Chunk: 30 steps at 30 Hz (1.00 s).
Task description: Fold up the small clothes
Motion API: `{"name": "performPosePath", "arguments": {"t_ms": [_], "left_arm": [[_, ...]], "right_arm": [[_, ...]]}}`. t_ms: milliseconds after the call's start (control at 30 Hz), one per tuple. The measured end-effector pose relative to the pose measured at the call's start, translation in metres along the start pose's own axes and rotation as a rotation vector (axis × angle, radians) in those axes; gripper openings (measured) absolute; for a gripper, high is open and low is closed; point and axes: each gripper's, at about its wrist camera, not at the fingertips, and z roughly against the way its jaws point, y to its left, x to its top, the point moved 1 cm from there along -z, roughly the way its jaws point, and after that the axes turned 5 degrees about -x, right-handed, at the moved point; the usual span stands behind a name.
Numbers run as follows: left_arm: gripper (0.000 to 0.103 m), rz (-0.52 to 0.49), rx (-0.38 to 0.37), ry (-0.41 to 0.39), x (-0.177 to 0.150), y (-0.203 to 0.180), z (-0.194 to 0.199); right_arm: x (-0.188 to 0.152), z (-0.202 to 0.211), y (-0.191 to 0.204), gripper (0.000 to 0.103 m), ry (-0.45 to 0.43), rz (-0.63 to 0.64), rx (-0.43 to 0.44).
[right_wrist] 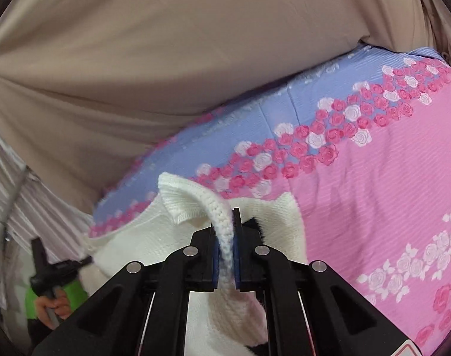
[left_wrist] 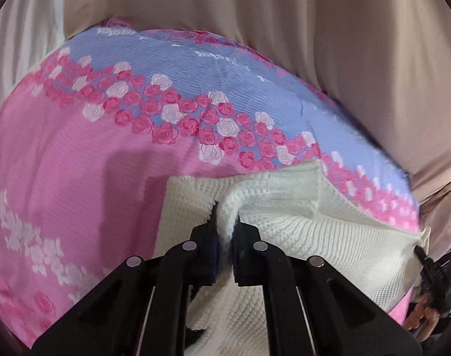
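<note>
A white knitted garment (left_wrist: 314, 222) lies partly lifted over a pink and blue rose-print bedspread (left_wrist: 77, 163). My left gripper (left_wrist: 225, 219) is shut on a raised fold of its edge. In the right wrist view my right gripper (right_wrist: 224, 222) is shut on another ribbed edge of the same white garment (right_wrist: 154, 237), which hangs between the two grippers. A bit of black trim (right_wrist: 255, 222) shows beside the right fingers. The other gripper shows at the far edge of each view, the right one (left_wrist: 430, 267) and the left one (right_wrist: 50, 270).
The bedspread (right_wrist: 374, 178) covers the bed. Beige curtains (left_wrist: 314, 29) hang along the bed's far side, also in the right wrist view (right_wrist: 136, 59). A hand with a green sleeve (right_wrist: 56, 299) holds the left gripper at lower left.
</note>
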Motion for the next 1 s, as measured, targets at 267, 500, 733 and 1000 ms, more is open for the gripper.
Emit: {"name": "performPosePath", "arguments": {"t_ms": [267, 500, 733, 1000], "left_arm": [[0.007, 0.034, 0.077, 0.115, 0.011, 0.011, -0.079], [0.046, 0.048, 0.037, 0.067, 0.005, 0.01, -0.07], [0.082, 0.034, 0.016, 0.051, -0.067, 0.029, 0.001], [0.08, 0.193, 0.01, 0.163, -0.142, 0.059, -0.001]], "right_arm": [[0.006, -0.091, -0.033, 0.006, 0.125, -0.118, -0.101], [0.002, -0.108, -0.023, 0.017, 0.163, -0.092, -0.123], [-0.051, -0.026, -0.028, 0.054, 0.108, -0.007, -0.198], [-0.164, -0.006, -0.067, 0.057, 0.314, -0.117, -0.183]]}}
